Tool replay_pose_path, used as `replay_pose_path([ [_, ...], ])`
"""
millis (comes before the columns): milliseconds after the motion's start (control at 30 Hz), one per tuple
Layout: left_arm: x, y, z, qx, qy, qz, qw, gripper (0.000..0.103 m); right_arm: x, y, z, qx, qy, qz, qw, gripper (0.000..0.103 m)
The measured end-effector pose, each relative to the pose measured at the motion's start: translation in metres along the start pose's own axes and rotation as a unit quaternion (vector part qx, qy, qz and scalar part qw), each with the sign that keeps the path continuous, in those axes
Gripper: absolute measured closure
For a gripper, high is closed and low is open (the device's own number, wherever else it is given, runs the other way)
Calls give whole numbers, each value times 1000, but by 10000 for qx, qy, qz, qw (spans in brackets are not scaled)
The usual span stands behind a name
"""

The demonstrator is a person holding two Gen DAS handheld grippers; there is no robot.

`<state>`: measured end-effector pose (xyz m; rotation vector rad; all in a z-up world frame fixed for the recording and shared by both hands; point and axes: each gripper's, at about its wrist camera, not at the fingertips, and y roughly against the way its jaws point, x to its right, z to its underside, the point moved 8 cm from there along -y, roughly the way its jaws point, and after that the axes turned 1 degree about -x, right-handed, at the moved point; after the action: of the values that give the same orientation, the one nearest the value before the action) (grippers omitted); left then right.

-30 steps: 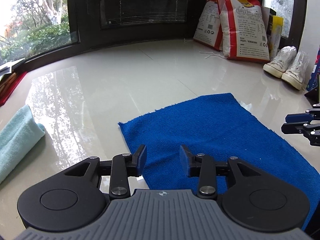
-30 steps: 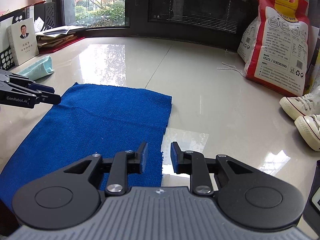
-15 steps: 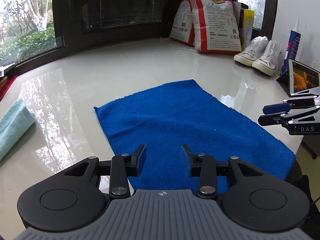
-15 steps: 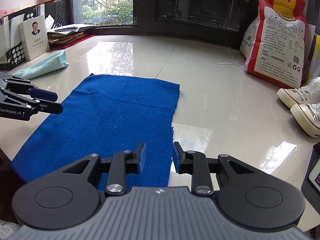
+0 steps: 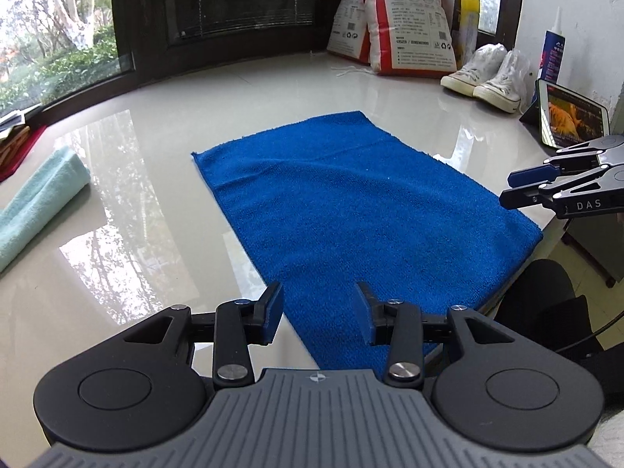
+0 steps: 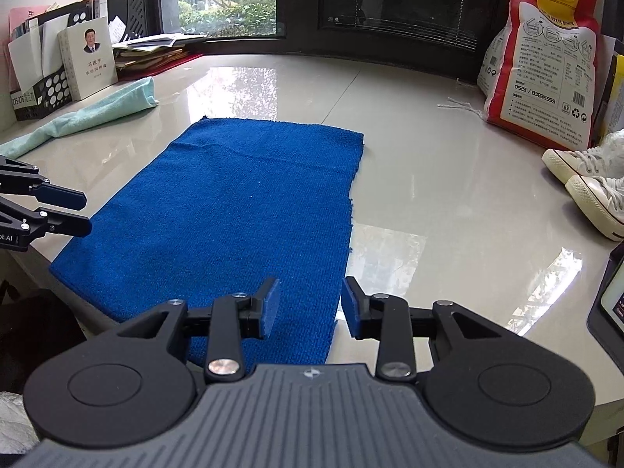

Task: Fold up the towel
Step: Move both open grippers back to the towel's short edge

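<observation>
Both grippers are empty with jaws opening: left gripper [image 5: 318, 312] and right gripper [image 6: 308, 306] hover over the near corners of the blue towel [image 5: 351, 202] at the worktop [image 5: 156, 214] edge.

The towel [image 6: 241, 210] lies flat on the bench [image 6: 429, 179], its near end at the bench edge. A cloth [image 6: 93, 117] lies left of it, sacks [image 6: 542, 66] and shoes [image 6: 585, 179] to the right behind, papers [image 6: 152, 54] far left.
</observation>
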<state>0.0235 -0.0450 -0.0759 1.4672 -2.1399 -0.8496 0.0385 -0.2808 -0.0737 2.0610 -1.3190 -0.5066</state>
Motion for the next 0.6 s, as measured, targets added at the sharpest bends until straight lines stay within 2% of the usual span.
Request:
replay_pose_path([
  [133,3,6,6,15,-16,-48,10000,58,-2,4,8,-42,9,-24,10000,67],
  [600,35,19,31,-14,-623,86,9980,57,-4,16,33,-123,-127,-56,9998,66],
])
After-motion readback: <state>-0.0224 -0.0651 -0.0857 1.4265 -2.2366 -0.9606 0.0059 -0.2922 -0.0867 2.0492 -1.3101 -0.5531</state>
